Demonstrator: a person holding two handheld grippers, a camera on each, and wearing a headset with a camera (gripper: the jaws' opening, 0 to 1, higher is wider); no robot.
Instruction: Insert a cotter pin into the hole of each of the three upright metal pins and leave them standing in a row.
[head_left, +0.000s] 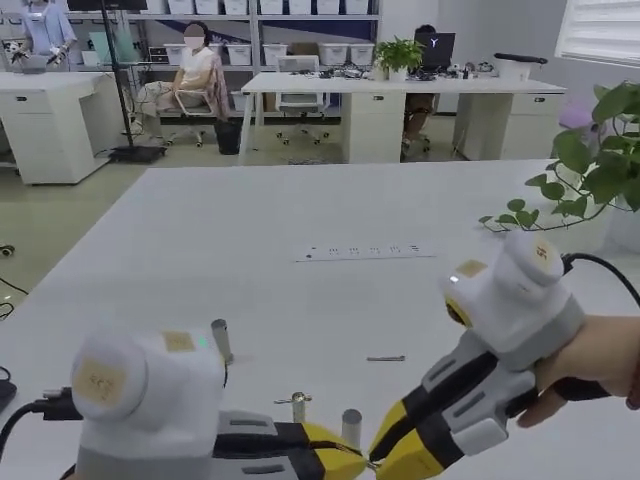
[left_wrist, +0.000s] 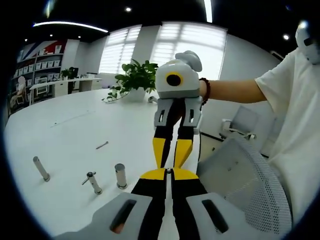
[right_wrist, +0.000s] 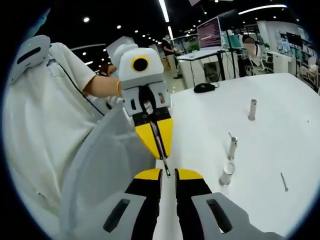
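- The left gripper (left_wrist: 168, 173) was closed on a cotter pin (right_wrist: 161, 150), which stuck out past its yellow tips.
- The right gripper (right_wrist: 169, 174) faced it tip to tip, near the table's (head_left: 300, 220) near edge. Its jaws stood slightly apart, with the free end of the held cotter pin in the gap. Whether they touched it could not be told.
- Three metal pins stood upright in a slanting row, from far left to near right.
- The left pin (head_left: 220, 340) stood bare, apart from the other two.
- The middle pin (head_left: 298, 406) had a fitted cotter (head_left: 290, 400) through its top.
- The right pin (head_left: 351, 426) stood just beside the meeting gripper tips, to their left, with nothing seen through it.
- A loose cotter (head_left: 385, 358) lay flat on the table, beyond the tips and to the right of the row.
- A plant (head_left: 590, 170) stood at the far right of the table.
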